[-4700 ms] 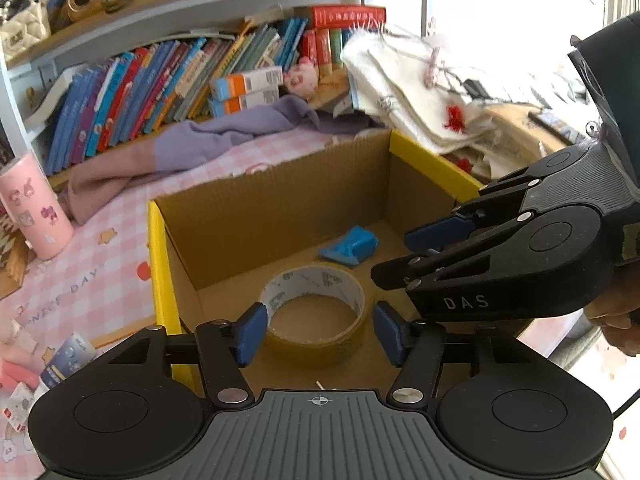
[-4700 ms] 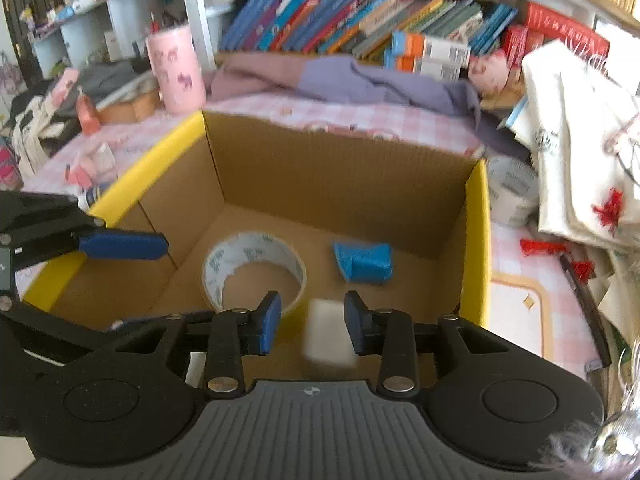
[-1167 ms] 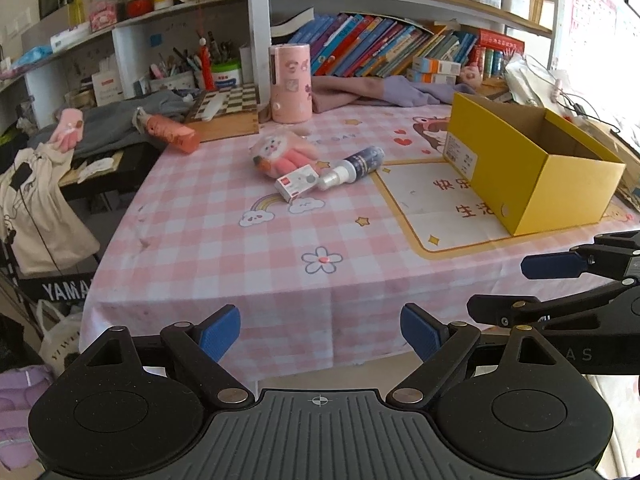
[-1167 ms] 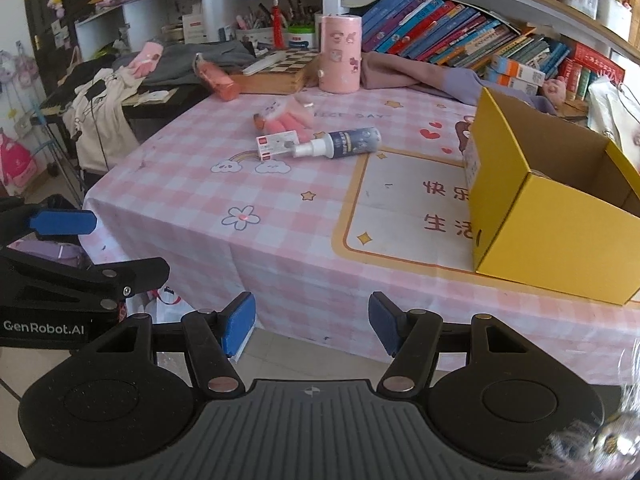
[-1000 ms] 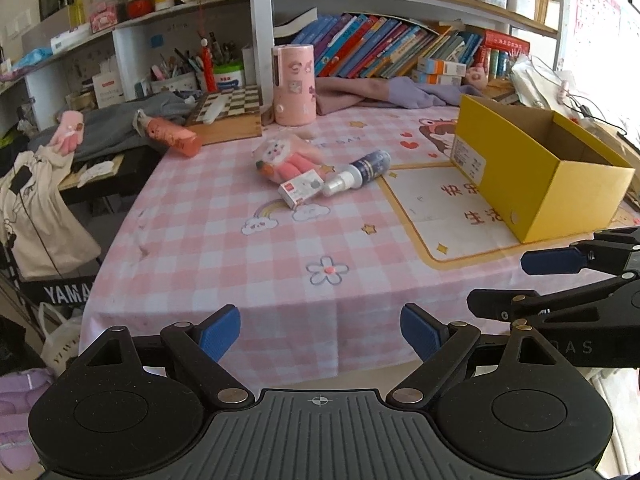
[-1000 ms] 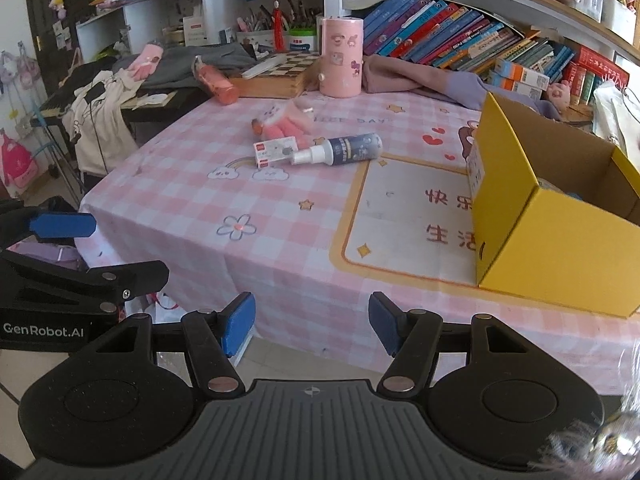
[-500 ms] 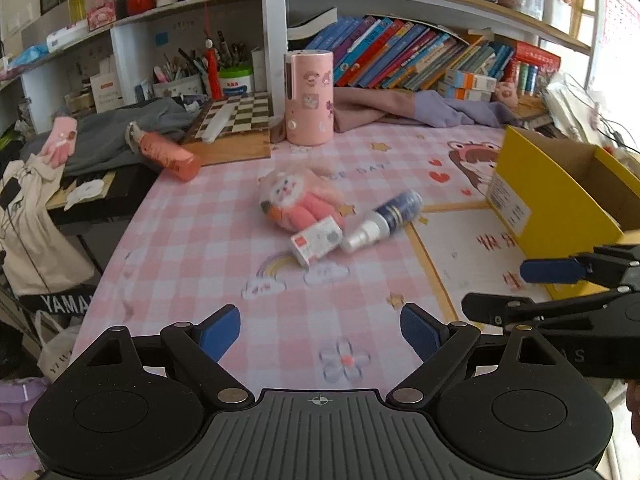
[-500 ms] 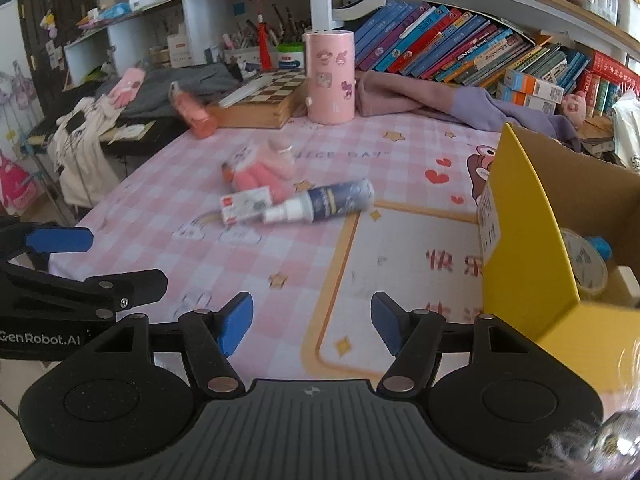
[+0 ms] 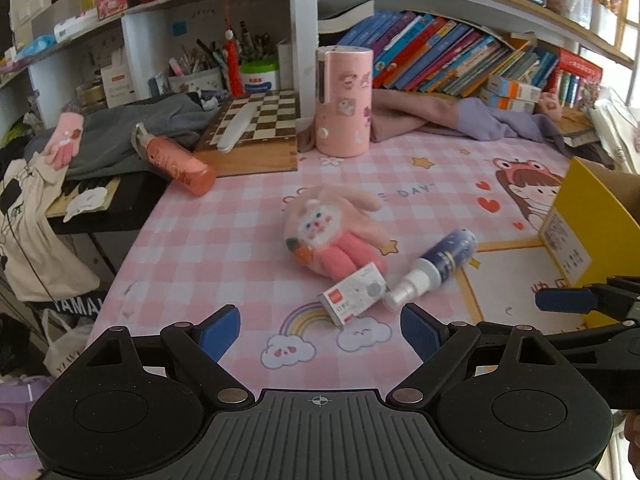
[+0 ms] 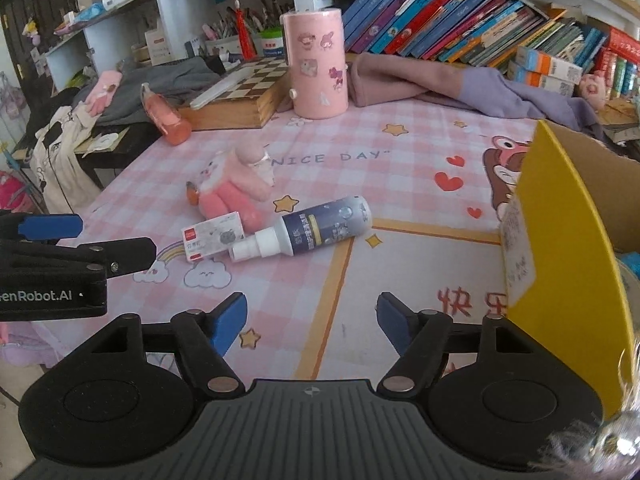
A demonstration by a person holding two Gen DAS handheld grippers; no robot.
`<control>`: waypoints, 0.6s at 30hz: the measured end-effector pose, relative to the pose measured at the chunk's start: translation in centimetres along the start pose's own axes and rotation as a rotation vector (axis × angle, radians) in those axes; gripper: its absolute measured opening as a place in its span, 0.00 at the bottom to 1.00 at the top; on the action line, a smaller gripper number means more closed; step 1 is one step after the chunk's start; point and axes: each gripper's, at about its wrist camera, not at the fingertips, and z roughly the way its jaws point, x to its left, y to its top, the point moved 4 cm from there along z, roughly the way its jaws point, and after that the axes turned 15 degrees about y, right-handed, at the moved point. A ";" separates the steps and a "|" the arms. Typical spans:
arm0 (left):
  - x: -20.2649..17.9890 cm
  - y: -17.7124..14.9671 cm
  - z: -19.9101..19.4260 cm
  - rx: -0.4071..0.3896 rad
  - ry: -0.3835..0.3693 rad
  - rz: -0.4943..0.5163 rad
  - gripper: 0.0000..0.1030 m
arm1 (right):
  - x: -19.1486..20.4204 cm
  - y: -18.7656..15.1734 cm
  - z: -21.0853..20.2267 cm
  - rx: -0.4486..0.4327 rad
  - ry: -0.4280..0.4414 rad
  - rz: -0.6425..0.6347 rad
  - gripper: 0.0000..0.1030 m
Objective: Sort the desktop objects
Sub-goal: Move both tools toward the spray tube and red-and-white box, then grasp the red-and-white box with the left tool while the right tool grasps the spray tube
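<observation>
A: The left gripper (image 9: pixel 320 330) stands wide with nothing between its blue pads. The right gripper (image 10: pixel 312 320) is open too and empty; its jaws have just been spreading further.

B: And beyond them?

A: Take the spray bottle (image 10: pixel 304 230) as the mark. It lies on its side on the pink checked tablecloth (image 10: pixel 400 168), ahead of both grippers. The small white card box (image 10: pixel 213 236) lies just beside its nozzle, and the pink plush rabbit (image 10: pixel 232 188) touches that box on the far side. The yellow cardboard box (image 10: pixel 560 240) stands to the bottle's right.

B: Does either camera give more?

A: The right one looks past the yellow wall to a scrap of blue and a pale rim inside, too cut off to name. The left one sees only the outer label (image 9: pixel 566 246), but shows the rabbit's face. The pink cylinder (image 9: pixel 344 100) stands upright well behind the bottle, with the chessboard (image 9: pixel 260 120) to its left.
</observation>
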 end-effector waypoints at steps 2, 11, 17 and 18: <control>0.0 0.2 0.6 0.010 0.006 -0.001 0.87 | -0.2 0.6 0.9 0.011 0.003 -0.009 0.70; 0.2 1.3 2.2 0.034 0.042 -0.009 0.87 | -2.1 3.4 3.9 -0.007 -0.008 0.075 0.76; 0.3 1.3 2.8 0.058 0.057 -0.001 0.87 | -4.0 5.2 5.7 -0.046 -0.050 0.232 0.77; 0.3 1.2 2.9 0.062 0.058 0.000 0.87 | -4.3 5.3 6.2 -0.041 -0.050 0.262 0.77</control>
